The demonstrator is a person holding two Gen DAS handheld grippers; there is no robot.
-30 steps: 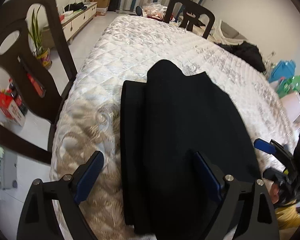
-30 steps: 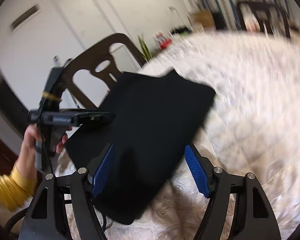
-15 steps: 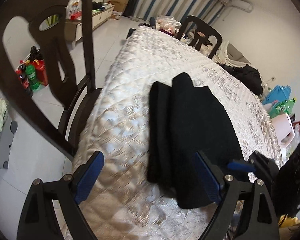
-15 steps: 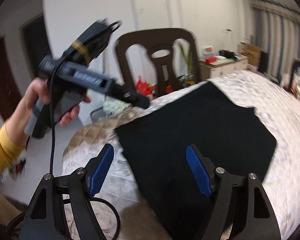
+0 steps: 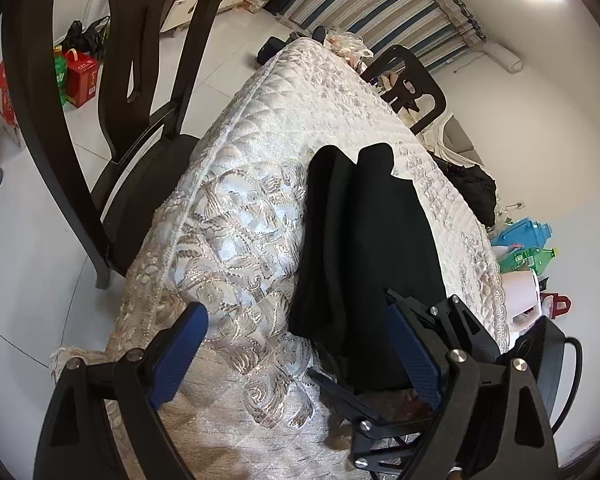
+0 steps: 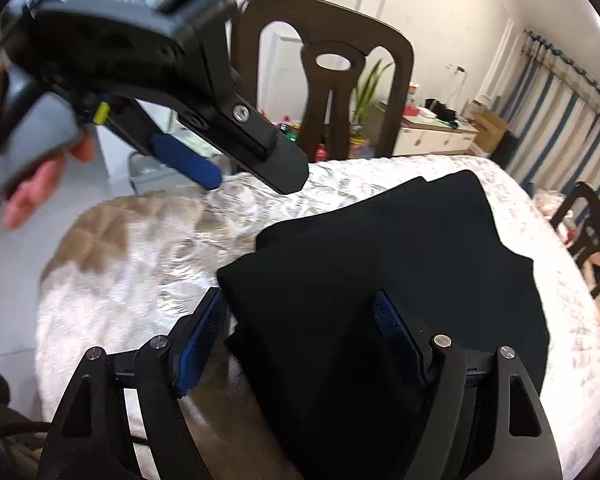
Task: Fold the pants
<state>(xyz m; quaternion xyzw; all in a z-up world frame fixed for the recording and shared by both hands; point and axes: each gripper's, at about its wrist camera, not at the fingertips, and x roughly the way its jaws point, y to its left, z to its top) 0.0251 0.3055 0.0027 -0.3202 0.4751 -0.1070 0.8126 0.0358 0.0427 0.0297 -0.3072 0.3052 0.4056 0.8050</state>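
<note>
The black pants (image 5: 364,248) lie folded in layers on the white quilted table cover (image 5: 240,208); they also show in the right wrist view (image 6: 380,272). My left gripper (image 5: 296,356) is open and empty, raised over the table's near end, left of the pants. My right gripper (image 6: 300,336) is open over the near edge of the pants, holding nothing. It also shows in the left wrist view (image 5: 380,364) at the pants' near corner. The left gripper shows in the right wrist view (image 6: 252,168), high at the upper left.
A dark wooden chair (image 5: 112,120) stands at the table's left side, another (image 5: 412,88) at the far end. Red boxes and bottles (image 5: 76,72) sit on the floor. Bottles and a blue container (image 5: 524,248) stand at the right. Striped curtains hang behind.
My left gripper has risen and pulled back from the pants, which now lie farther off. My right gripper has swung round to the pants' near edge. Both stay open.
</note>
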